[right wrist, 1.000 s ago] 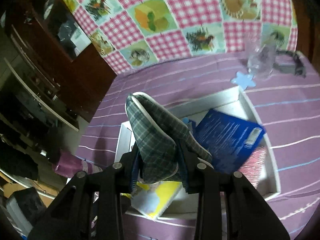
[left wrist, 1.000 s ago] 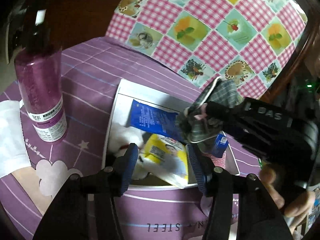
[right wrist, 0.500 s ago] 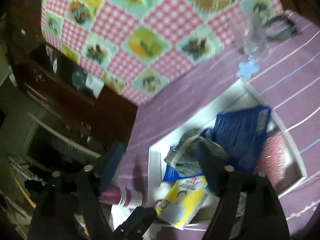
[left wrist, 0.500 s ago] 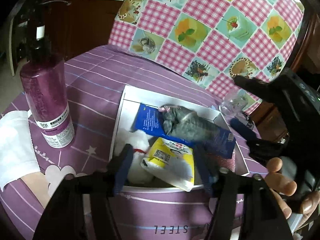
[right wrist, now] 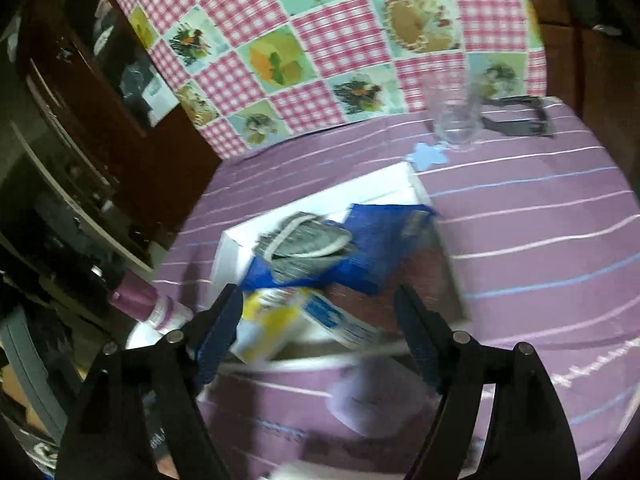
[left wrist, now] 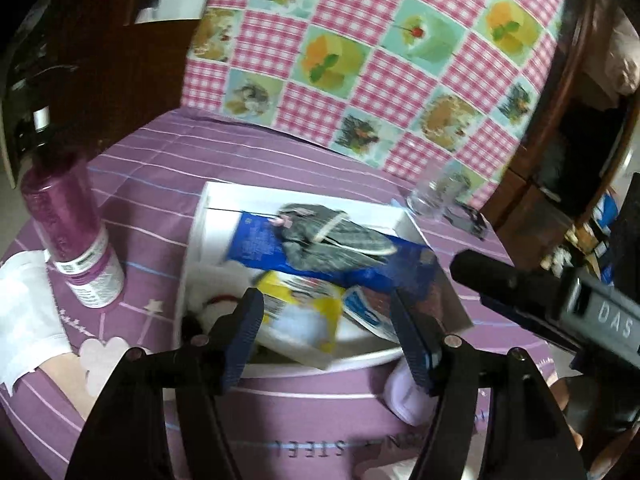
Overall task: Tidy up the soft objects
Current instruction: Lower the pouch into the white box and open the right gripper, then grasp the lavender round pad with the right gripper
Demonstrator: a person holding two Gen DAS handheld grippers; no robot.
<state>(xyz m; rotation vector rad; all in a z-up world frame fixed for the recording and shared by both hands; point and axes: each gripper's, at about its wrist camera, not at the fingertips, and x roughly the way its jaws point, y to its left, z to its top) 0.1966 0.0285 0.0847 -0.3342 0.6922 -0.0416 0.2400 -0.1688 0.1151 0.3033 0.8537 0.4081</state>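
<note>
Left wrist view, change: the grey plaid cloth [left wrist: 332,240], which the right gripper [left wrist: 536,304] was holding one second ago, now lies inside the white box [left wrist: 304,199], on top of the blue packet [left wrist: 260,242].
Left wrist view, meaning: this soft object seems to be stored, so the next one can be taken.
Left wrist view, left gripper [left wrist: 326,330]: its fingers are spread wide and hold nothing; it hovers over the near edge of the box.
Left wrist view, count: one cloth, one blue packet, one yellow packet [left wrist: 300,320], one white fluffy thing [left wrist: 208,296], one purple bottle [left wrist: 68,232] beside the box, one clear glass [left wrist: 432,196] behind it.
Right wrist view, change: the right gripper [right wrist: 320,336] has let the cloth [right wrist: 304,248] go and is now drawn back, jaws wide apart and empty.
Right wrist view, count: one box [right wrist: 336,196], one cloth, one blue packet [right wrist: 372,240], one yellow packet [right wrist: 268,324], one glass [right wrist: 456,120].
Right wrist view, remaining: a pale soft object [right wrist: 372,400] lies on the purple tablecloth [right wrist: 540,220] just before the box; it is probably next.
</note>
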